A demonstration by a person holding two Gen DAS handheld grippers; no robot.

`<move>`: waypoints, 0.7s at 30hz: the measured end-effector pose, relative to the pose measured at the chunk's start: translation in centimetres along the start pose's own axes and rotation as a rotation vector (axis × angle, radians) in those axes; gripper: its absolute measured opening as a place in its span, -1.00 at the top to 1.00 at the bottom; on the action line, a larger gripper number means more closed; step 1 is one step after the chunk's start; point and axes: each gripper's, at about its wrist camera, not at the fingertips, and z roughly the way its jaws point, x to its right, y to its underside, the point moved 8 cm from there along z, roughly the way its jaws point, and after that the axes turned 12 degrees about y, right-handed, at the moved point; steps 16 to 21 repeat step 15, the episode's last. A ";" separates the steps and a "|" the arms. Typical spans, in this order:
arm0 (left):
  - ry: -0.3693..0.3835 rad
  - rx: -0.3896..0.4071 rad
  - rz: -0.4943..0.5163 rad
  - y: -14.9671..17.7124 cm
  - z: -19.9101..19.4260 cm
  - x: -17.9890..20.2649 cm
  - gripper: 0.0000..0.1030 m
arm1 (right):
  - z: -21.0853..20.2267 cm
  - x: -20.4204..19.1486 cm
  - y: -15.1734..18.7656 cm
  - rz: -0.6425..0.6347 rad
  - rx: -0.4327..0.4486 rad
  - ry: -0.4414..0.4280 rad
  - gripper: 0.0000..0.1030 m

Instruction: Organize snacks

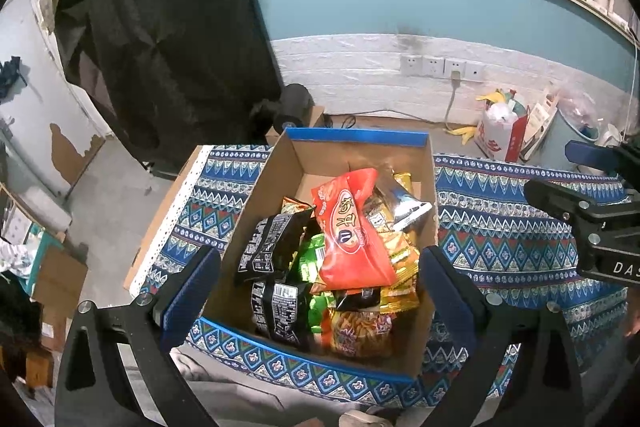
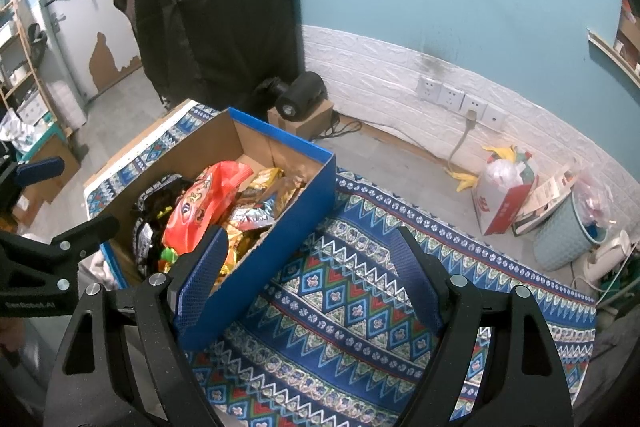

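An open cardboard box with blue outer walls and blue-taped rim (image 1: 360,137) sits on a tabletop covered by a blue cloth patterned with zigzags and diamonds (image 1: 500,247), and it is piled with snack packets. On top lies a large orange-red plastic snack bag with white lettering (image 1: 352,227), tilted across the heap. To its left lean two black packets with white print (image 1: 276,247), one above the other; beneath and between them show bright green wrappers (image 1: 312,263). Gold and yellow foil packets (image 1: 402,259) crowd the right side, a silver-and-blue foil packet (image 1: 408,207) rests against the right wall, and a clear packet of orange stick-shaped snacks (image 1: 360,333) lies at the near end. The far end of the box floor is bare cardboard. The left gripper (image 1: 320,297) hovers above the near part of the box, its blue-padded fingers (image 1: 192,291) spread wide to either side of the pile and holding nothing. The right gripper (image 2: 308,281) hangs over the cloth just beside the box's blue side wall, its fingers (image 2: 416,279) also spread wide and empty; its left finger overlaps the box's near corner in the right wrist view, though contact cannot be judged. On the floor by the white brick-pattern wall stand a red-and-white bag stuffed with rubbish (image 2: 502,195) and a pale blue woven bin (image 2: 560,239).
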 end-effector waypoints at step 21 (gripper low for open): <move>0.024 -0.006 -0.014 0.0 0.0 0.2 -0.94 | -0.3 0.5 0.4 -0.010 -0.002 0.004 -0.59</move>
